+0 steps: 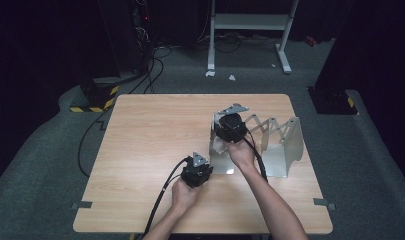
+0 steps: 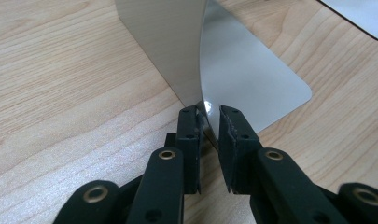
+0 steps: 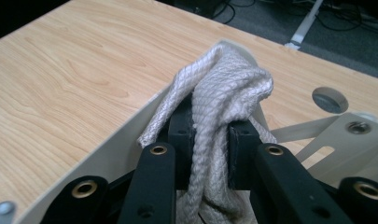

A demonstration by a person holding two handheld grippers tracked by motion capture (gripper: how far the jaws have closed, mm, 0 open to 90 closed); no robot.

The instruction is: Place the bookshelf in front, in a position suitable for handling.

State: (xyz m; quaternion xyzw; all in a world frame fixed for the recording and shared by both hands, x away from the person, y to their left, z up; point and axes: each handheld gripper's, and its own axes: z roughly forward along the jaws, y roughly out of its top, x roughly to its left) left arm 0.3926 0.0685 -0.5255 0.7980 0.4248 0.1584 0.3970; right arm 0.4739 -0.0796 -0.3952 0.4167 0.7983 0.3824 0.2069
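Your right gripper (image 3: 210, 128) holds a bunched white cloth (image 3: 224, 93) between its jaws, pressed against the top edge of the metal rack's (image 1: 282, 150) left end wall. Your left gripper (image 2: 208, 114) is closed on the corner of the rack's flat base plate (image 2: 252, 79), low on the table (image 1: 155, 125), near the front.

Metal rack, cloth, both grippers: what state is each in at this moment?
Metal rack: upright on the table, its scissor links stretched open.
Cloth: bunched, pressed against the rack's end plate.
Left gripper: jaws closed on the rack's base corner.
Right gripper: shut on the cloth.
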